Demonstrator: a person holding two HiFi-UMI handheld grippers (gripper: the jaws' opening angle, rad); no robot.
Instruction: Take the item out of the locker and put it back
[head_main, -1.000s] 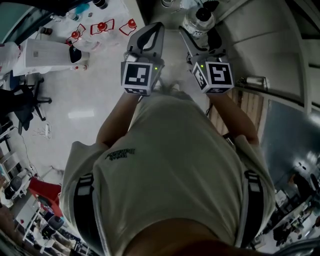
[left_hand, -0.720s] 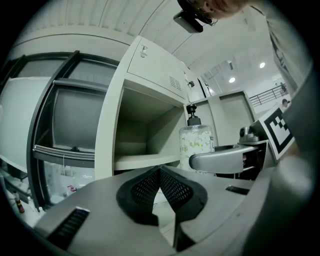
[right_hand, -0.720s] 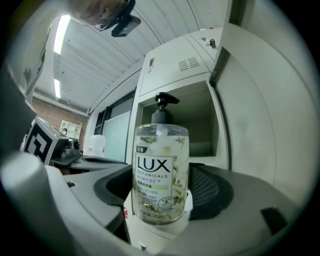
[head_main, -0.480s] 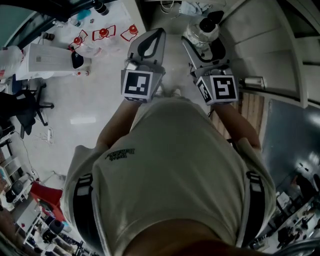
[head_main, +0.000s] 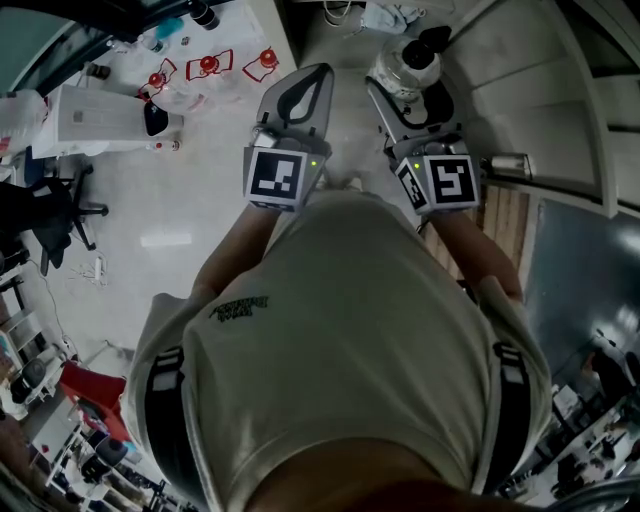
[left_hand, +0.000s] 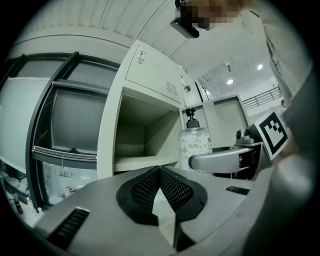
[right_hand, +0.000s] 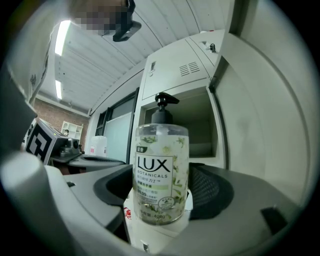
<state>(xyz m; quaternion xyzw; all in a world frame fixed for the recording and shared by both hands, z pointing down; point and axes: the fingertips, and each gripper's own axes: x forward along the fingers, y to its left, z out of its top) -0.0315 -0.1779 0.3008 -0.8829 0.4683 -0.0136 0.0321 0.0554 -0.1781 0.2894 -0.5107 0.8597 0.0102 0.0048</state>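
Head view: your left gripper and right gripper side by side; soap bottle at right jaws.
Left gripper view: jaws closed tip to tip; open locker ahead.
Right gripper view: jaws wide, clamping bottle upright, outside locker; LUX label readable only here.

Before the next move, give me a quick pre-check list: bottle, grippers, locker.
1. Right gripper clamped on LUX pump bottle: ok, jaws hold its lower body.
2. Bottle upright, pump head on: ok.
3. Left gripper shut and empty: ok.
4. Locker compartment open: ok.
5. Shelf free for the bottle: ok in what shows.
6. Far right of the shelf: cannot tell, hidden behind the bottle.
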